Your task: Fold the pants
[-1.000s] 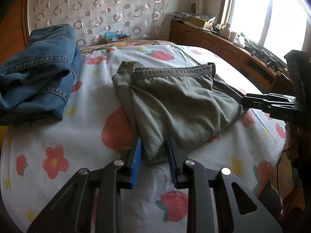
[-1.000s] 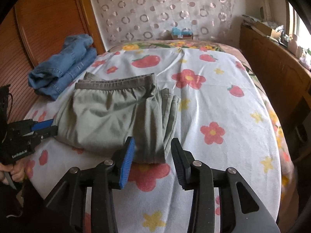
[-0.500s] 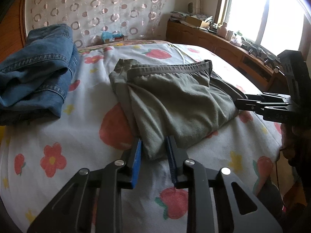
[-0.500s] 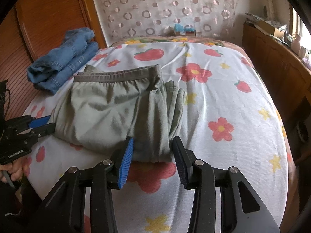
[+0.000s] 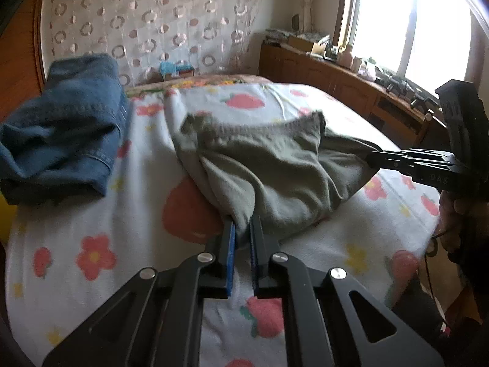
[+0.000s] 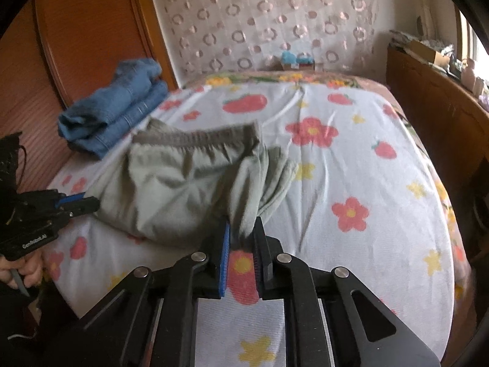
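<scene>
On the bed covered by a white sheet printed with red flowers and strawberries (image 5: 91,214), the folded grey-green cotton pants (image 5: 275,168) lie near the middle, waistband toward the headboard. The left gripper (image 5: 242,229) has its blue-padded jaws clamped on the near left corner of the pants; the fabric is pinched between the pads and rises into a taut ridge. The right gripper (image 6: 241,229) is closing on the near right corner of the same garment, with a bunched fold of cloth caught between its pads and pulled upward. From the right wrist view, the left gripper appears at the left edge with its tips at the pants' edge, carried by a hand (image 6: 21,272). A folded pair of blue denim jeans (image 5: 61,140) rests on the far left part of the bed, apart from the pants. Both views are slightly blurred.
</scene>
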`<state>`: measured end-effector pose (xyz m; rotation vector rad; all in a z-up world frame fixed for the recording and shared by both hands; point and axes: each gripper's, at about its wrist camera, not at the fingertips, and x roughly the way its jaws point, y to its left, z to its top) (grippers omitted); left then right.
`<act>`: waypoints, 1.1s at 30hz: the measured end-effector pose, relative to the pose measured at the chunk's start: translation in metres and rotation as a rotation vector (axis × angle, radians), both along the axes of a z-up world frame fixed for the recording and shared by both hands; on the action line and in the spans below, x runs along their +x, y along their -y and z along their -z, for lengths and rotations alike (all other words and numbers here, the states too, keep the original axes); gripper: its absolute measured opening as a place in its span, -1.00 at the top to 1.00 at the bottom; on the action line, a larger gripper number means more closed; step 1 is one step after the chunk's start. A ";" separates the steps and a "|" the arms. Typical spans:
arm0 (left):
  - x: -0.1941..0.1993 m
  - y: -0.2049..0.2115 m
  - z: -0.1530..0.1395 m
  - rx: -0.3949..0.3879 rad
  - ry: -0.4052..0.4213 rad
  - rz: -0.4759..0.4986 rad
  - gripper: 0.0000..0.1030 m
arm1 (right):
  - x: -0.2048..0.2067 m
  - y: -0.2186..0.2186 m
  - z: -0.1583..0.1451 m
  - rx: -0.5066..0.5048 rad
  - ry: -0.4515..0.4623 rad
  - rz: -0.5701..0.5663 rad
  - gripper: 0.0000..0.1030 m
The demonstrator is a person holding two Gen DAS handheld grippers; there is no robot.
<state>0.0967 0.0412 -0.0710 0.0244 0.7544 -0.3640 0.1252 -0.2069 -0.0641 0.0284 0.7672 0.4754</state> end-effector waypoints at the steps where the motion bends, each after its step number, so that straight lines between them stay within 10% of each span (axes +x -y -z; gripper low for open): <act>1: -0.005 -0.001 -0.006 -0.005 0.014 0.003 0.89 | -0.002 0.000 -0.004 0.006 0.009 -0.003 0.79; 16: -0.041 -0.011 -0.012 -0.038 -0.017 0.007 0.55 | -0.060 0.001 -0.009 -0.063 -0.003 -0.065 0.61; 22: -0.023 -0.010 -0.016 -0.035 -0.012 0.012 0.47 | -0.051 0.002 -0.018 -0.070 0.023 -0.055 0.04; 33: 0.025 0.005 -0.010 -0.007 -0.048 0.035 0.47 | -0.002 -0.015 -0.018 -0.105 0.010 -0.100 0.03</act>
